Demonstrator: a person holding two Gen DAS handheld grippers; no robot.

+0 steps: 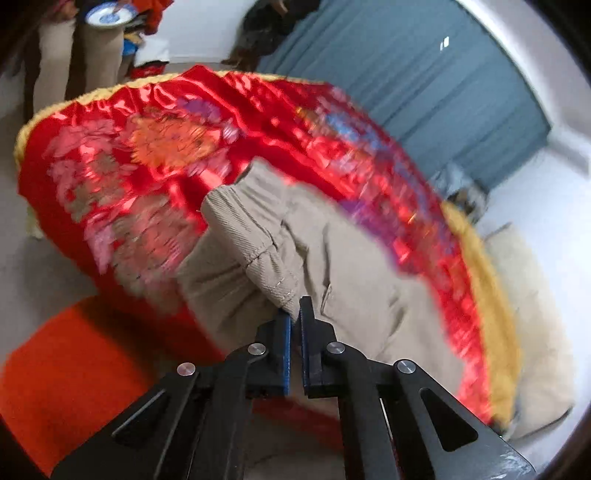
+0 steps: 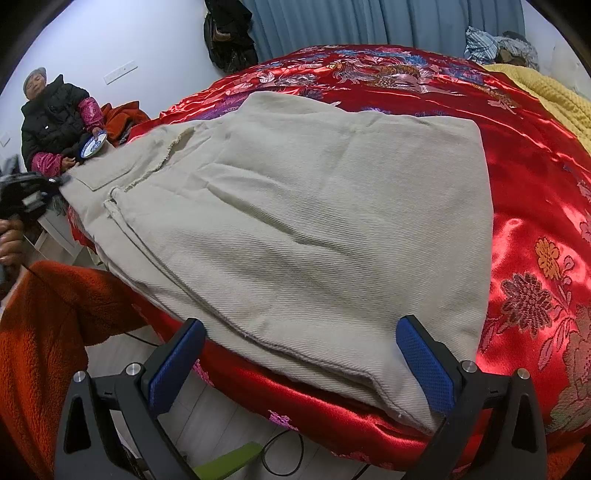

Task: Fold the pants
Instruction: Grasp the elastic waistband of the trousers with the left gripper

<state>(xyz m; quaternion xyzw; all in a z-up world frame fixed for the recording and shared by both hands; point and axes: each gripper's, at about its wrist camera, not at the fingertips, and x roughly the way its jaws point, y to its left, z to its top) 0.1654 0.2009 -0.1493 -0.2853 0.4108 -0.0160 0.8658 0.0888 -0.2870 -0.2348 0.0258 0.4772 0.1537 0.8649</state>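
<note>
Beige twill pants (image 2: pixel 295 221) lie folded on a red embroidered satin bedspread (image 2: pixel 535 177). In the left wrist view my left gripper (image 1: pixel 295 314) is shut on the pants' waistband (image 1: pixel 266 251), which is lifted off the bedspread (image 1: pixel 122 177). In the right wrist view my right gripper (image 2: pixel 299 354) is open at the near edge of the bed, its blue pads (image 2: pixel 424 369) on either side of the pants' near hem. The left gripper also shows in the right wrist view (image 2: pixel 61 181), at the pants' far left corner.
A person in a black jacket (image 2: pixel 55 122) stands at the bed's left side holding a blue-and-white plate (image 2: pixel 94 144). An orange fleece sleeve (image 2: pixel 44 332) is at the lower left. Blue curtains (image 2: pixel 369 22), a yellow blanket (image 2: pixel 546 92) and a clothes pile (image 2: pixel 498 46) are behind.
</note>
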